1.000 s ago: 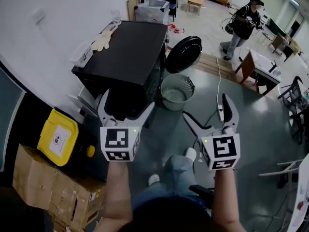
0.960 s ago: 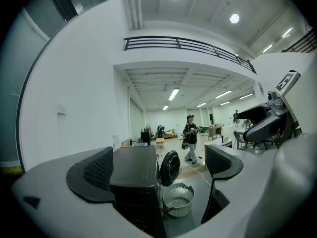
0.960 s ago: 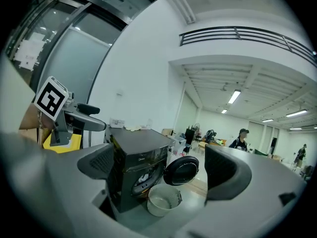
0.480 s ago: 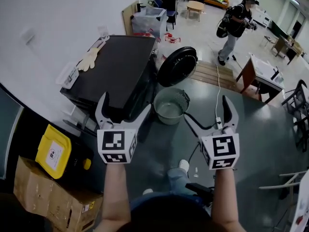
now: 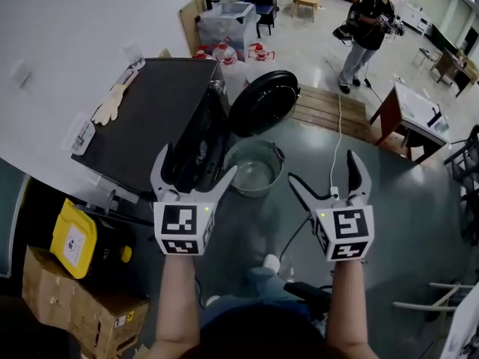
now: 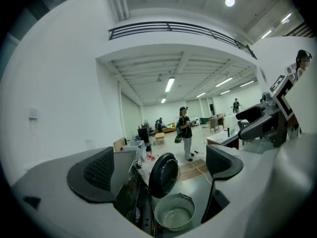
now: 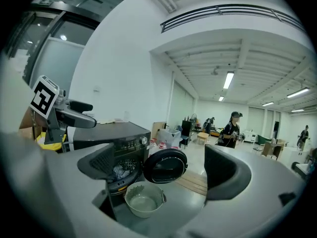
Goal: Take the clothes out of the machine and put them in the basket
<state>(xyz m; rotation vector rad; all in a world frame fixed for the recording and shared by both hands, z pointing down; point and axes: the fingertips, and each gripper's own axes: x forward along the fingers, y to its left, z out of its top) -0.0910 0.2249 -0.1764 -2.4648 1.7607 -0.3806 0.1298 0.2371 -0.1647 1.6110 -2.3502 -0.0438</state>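
Observation:
A black front-loading washing machine (image 5: 150,118) stands at the left with its round door (image 5: 263,102) swung open. Crumpled pale clothes (image 7: 120,170) lie in the drum, seen only in the right gripper view. A round grey-green basket (image 5: 254,167) sits on the floor in front of the drum and looks empty. My left gripper (image 5: 197,161) is open and held in the air just short of the machine's front. My right gripper (image 5: 323,167) is open too, to the right of the basket. Neither holds anything. The door (image 6: 163,175) and basket (image 6: 174,212) show between the left jaws.
A pair of gloves (image 5: 112,105) lies on the machine's top. A yellow container (image 5: 72,238) and a cardboard box (image 5: 67,305) sit at the lower left. A wooden pallet (image 5: 329,111), a white cable (image 5: 337,148), a table (image 5: 415,111) and a standing person (image 5: 370,21) are beyond.
The head view has shifted, so the machine's front and open drum side now show. Both grippers stay open at about the same places. The person at the back has walked a little.

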